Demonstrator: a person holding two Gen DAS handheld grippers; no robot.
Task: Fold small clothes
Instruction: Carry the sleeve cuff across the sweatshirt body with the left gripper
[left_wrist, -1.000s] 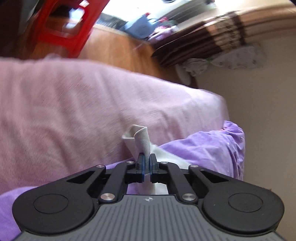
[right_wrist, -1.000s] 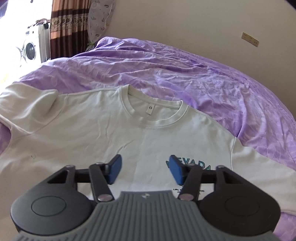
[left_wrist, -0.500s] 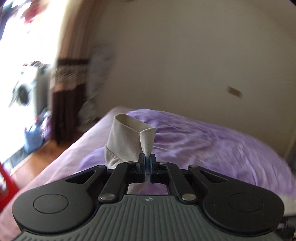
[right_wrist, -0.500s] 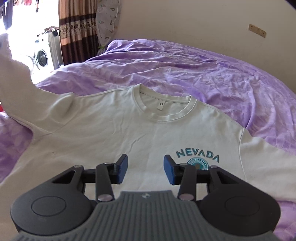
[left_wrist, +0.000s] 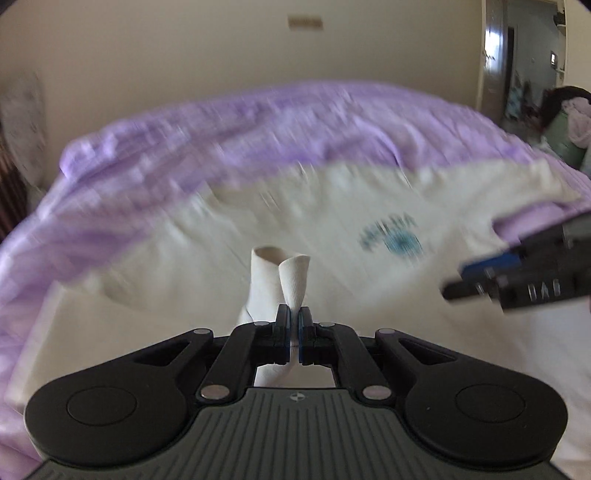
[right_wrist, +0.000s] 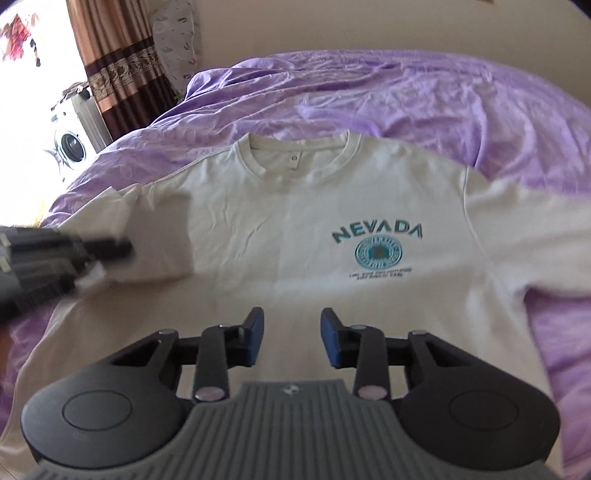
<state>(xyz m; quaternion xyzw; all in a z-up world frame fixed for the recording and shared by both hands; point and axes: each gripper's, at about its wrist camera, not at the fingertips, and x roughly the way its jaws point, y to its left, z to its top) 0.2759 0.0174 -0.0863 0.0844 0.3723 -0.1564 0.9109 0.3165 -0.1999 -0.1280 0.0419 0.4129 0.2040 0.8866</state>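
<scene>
1. Cream cotton sweatshirt (right_wrist: 303, 206) with a teal NEVADA print (right_wrist: 376, 243) lies face up on the purple bedspread (right_wrist: 424, 96), neckline at the far side, hem toward the near edge.
2. Left hand-held gripper (left_wrist: 294, 325) has its jaws pinched tight on the ribbed cuff (left_wrist: 284, 280) of the left sleeve, which stands up out of the pads; in the right wrist view that sleeve (right_wrist: 122, 206) is doubled in toward the chest.
3. Right hand-held gripper (right_wrist: 291, 341) hovers over the lower front of the sweatshirt, jaws well apart and holding nothing.
4. The step in hand looks like folding the left sleeve across the body. Carry the cuff low and level toward the print, so the sleeve lies flat rather than twisted.
5. Keep the crease along the shoulder seam; the free gripper could press the body near the armpit to stop the cloth dragging.
6. Let go only once the cuff rests on the chest, then smooth any ridge.
</scene>
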